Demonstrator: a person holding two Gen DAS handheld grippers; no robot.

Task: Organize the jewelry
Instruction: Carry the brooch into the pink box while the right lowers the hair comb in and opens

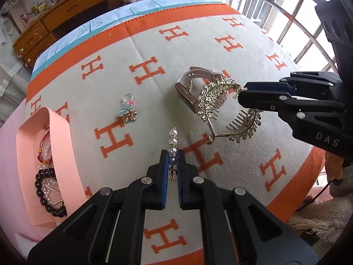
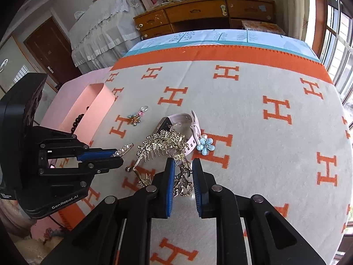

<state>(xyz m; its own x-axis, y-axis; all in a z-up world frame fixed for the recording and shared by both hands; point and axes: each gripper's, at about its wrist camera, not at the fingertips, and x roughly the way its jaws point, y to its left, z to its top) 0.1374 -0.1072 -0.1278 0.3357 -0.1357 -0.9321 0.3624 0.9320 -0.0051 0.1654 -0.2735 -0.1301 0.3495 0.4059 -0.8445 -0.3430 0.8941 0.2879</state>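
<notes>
My left gripper (image 1: 172,154) is shut on a pearl hairpin (image 1: 173,142), held just above the blanket; it also shows in the right wrist view (image 2: 123,149). My right gripper (image 2: 183,165) is shut on a gold leaf hair comb (image 2: 163,143) with a dangling chain, lifted off the blanket; the comb also shows in the left wrist view (image 1: 211,98). A pink smartwatch (image 1: 187,88) lies behind the comb. A pink box (image 1: 64,145) at the left holds a black bead bracelet (image 1: 44,190) and other bracelets.
A small keyring charm (image 1: 128,108) lies on the orange-and-cream H blanket (image 1: 242,165). A blue flower clip (image 2: 205,145) lies by the watch strap. A window with bars is on the right, wooden drawers (image 2: 198,15) beyond the bed.
</notes>
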